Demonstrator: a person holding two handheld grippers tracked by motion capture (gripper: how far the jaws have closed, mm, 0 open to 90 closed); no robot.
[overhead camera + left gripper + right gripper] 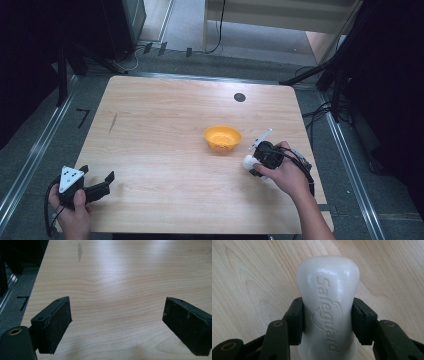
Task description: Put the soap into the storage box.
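Lower left of the high view: we count one left gripper [97,186], jaws wide apart over bare table [165,150], holding nothing | lower right: one right gripper [256,161], clamped on one white soap bar [328,307] at its waist | centre, just beyond: one orange bowl [222,138], near the soap, apart from it.

Surfaces as I read them: pale wood, waxy white soap, matt black pads.

The counter [165,150] looks like light wood-grain laminate, smooth, with a soft sheen under the lights. The soap bar [328,307] I hold is white, waxy and slightly glossy, with raised lettering moulded in. The right gripper [328,322] has matt black plastic arms; the left gripper [116,325] pads look rough and grainy, dusted pale. The bowl [222,138] seems smooth orange plastic.
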